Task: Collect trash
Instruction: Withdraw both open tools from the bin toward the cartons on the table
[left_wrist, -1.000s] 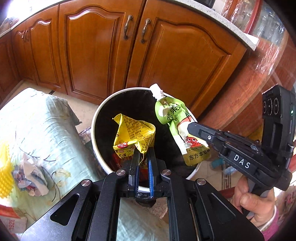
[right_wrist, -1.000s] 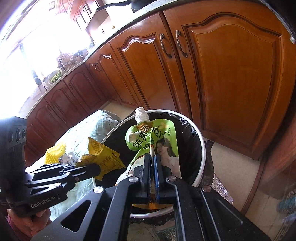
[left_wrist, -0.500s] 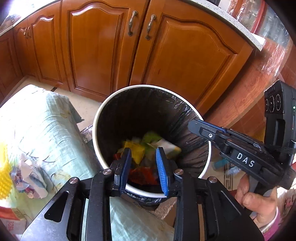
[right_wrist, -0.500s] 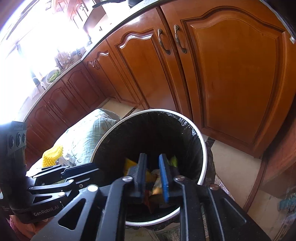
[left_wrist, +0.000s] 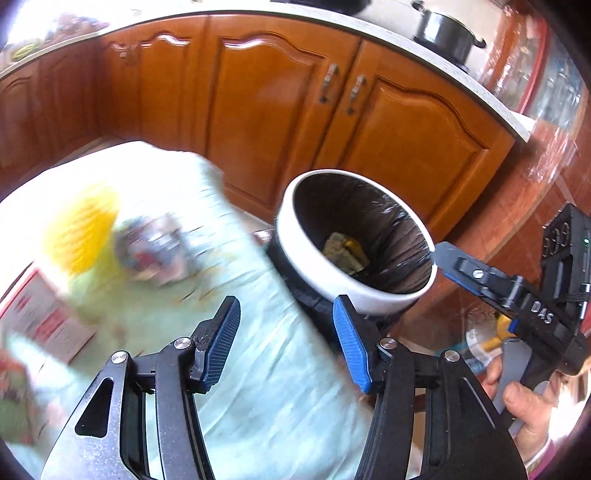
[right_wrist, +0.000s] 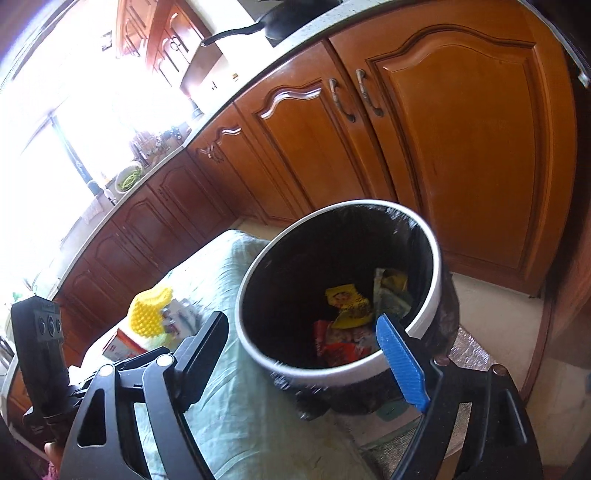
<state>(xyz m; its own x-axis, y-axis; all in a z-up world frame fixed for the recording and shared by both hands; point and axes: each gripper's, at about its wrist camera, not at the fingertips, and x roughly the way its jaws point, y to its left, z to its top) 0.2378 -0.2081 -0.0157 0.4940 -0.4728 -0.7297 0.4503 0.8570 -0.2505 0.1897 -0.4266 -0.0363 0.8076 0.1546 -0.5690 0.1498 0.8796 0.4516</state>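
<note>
Left hand-held gripper (left_wrist: 286, 334): jaws opening, nothing between them; it hangs over the pale green cloth (left_wrist: 258, 369), beside the bin (left_wrist: 354, 291).
Right hand-held gripper (right_wrist: 306, 354): jaws opening wide, nothing between them; it hangs over the bin's near rim.
Bin: white rim, black liner; wrappers (right_wrist: 349, 306) already lie at the bottom.
Remaining trash: a crumpled wrapper (left_wrist: 155, 243) on the cloth, just beside a yellow bumpy thing (left_wrist: 83, 230); blurred here.
Handling: likely very light, soft and crinkly, perhaps slick; it should collapse under the pads.
Where to hold: pinch a raised fold or edge, not the flat middle.
Risk: the cloth may get caught along with it.
</note>
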